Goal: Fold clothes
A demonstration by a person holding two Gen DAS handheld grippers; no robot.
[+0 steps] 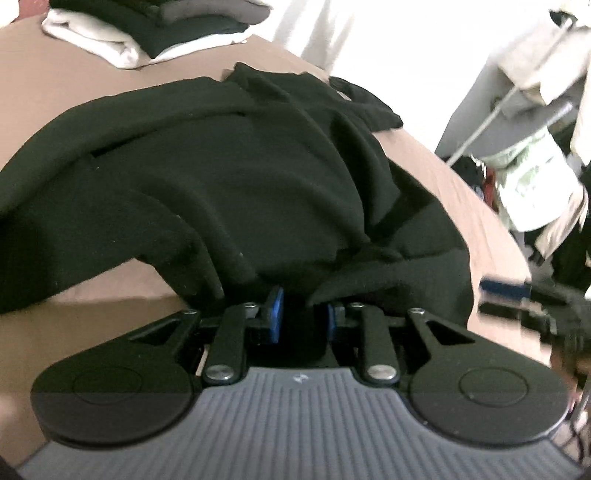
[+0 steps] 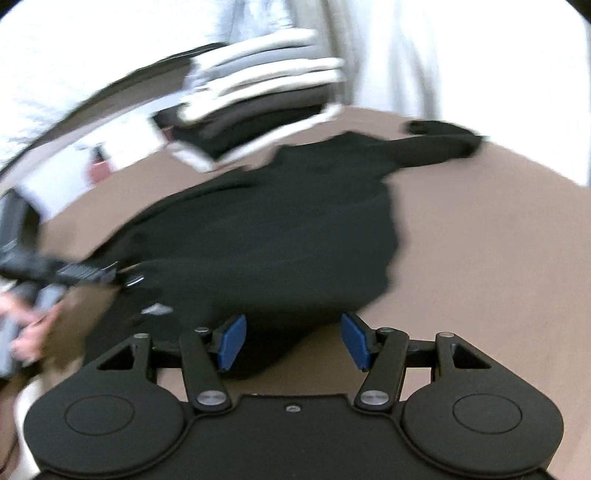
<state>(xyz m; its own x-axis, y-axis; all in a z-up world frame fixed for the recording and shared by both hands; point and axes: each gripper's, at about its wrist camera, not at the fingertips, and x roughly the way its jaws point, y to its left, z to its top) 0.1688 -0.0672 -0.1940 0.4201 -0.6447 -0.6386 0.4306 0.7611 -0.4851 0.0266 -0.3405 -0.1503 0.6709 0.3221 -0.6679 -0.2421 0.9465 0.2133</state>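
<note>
A black long-sleeved garment (image 1: 236, 177) lies crumpled on a brown bed sheet (image 1: 74, 81). My left gripper (image 1: 302, 314) is at the garment's near hem, with a bunch of the black fabric between its blue pads (image 1: 276, 308), shut on it. It also shows in the right wrist view (image 2: 92, 275) at the garment's left edge. My right gripper (image 2: 293, 341) is open, jaws wide apart, just above the garment's (image 2: 266, 229) near edge, holding nothing. It shows blurred at the right edge of the left wrist view (image 1: 517, 295).
A stack of folded white, grey and black clothes (image 1: 147, 29) sits at the far side of the bed, also in the right wrist view (image 2: 258, 96). A drying rack with pale clothes (image 1: 535, 92) stands beyond the bed's right edge.
</note>
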